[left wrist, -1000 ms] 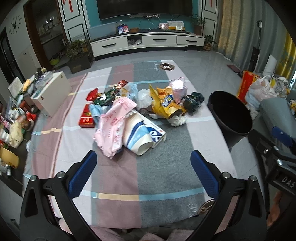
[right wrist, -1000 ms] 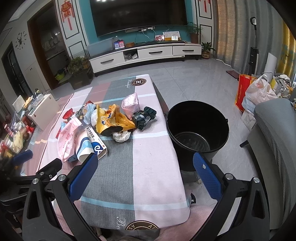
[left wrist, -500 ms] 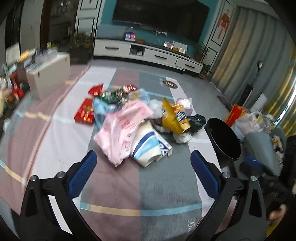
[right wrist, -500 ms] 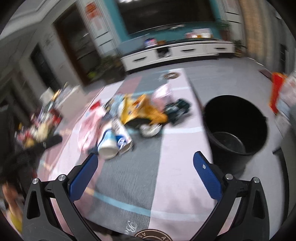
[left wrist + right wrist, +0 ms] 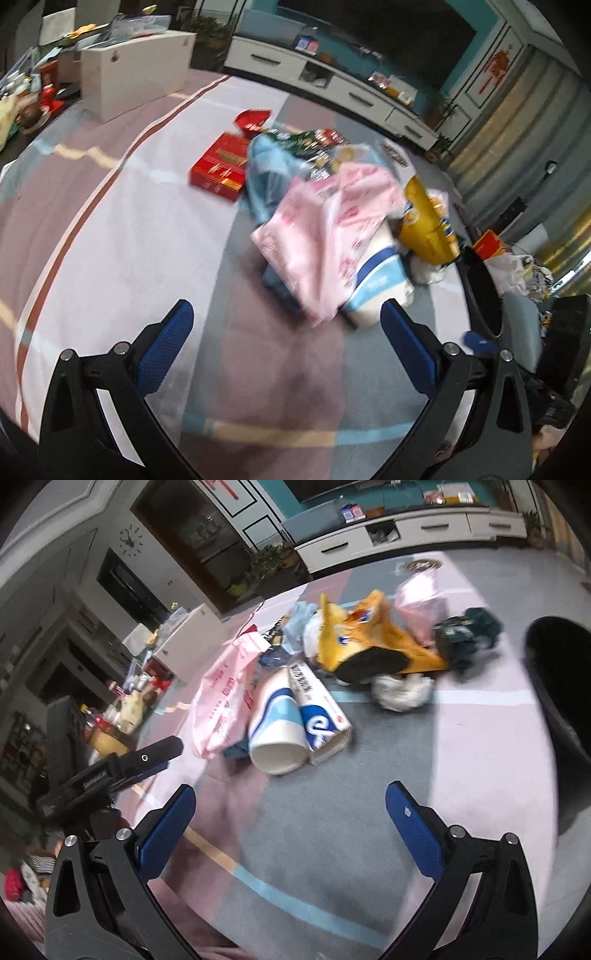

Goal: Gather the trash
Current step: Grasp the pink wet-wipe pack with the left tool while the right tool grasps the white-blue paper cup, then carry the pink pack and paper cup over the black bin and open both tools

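- Both claws are out over the counter (image 5: 480, 738) with nothing in them: the left claw (image 5: 284, 325) gapes wide, and so does the right claw (image 5: 291, 808)
- The trash sits heaped mid-counter: a pink plastic bag (image 5: 325, 236), a paper cup (image 5: 277, 723) on its side, a yellow snack bag (image 5: 373, 642), a red box (image 5: 219, 166)
- The black bin (image 5: 557, 686) stands just off the counter's right edge
- Looks like the reach-in stage; next, a claw must drop onto the nearest piece, likely the cup or pink bag, and pinch it
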Tool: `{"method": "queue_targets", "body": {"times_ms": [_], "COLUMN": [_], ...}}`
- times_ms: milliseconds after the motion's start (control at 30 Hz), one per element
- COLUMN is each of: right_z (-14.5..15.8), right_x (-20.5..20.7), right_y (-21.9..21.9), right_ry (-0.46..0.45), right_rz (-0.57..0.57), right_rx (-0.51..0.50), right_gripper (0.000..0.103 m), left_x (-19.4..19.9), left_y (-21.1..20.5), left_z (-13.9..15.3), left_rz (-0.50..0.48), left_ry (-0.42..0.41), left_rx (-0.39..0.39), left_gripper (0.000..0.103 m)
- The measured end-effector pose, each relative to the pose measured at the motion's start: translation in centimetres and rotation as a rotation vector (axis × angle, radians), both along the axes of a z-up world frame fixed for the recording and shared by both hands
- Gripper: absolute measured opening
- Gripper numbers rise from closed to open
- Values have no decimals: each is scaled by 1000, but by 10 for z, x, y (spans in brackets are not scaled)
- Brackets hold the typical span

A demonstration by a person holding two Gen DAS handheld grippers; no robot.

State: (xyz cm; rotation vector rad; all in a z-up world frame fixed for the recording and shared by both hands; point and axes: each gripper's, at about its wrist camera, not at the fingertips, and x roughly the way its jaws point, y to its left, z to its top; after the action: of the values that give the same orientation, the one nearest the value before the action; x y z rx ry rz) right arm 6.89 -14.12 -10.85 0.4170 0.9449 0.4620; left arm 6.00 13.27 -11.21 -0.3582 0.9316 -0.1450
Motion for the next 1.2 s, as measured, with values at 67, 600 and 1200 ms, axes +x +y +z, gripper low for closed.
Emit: {"method": "queue_targets", "body": {"times_ms": [67,600,1200], "right_z": [-1,-26,11], "right_x": [12,68,28], "right_y": [8,59,26], "right_ry": [-13,-27,-127], "right_rz": [7,115,-5], "right_rx": [1,-132,-120], "right_gripper": [100,50,26], "left_x": [14,55,10], "left_y": [-1,-11,-7], "left_z": [-1,-13,41], "left_rz": [2,-86,-101], "left_ry": [-5,-44,-191], "left_rx": [-15,33,-36], "left_gripper": [100,57,12]}}
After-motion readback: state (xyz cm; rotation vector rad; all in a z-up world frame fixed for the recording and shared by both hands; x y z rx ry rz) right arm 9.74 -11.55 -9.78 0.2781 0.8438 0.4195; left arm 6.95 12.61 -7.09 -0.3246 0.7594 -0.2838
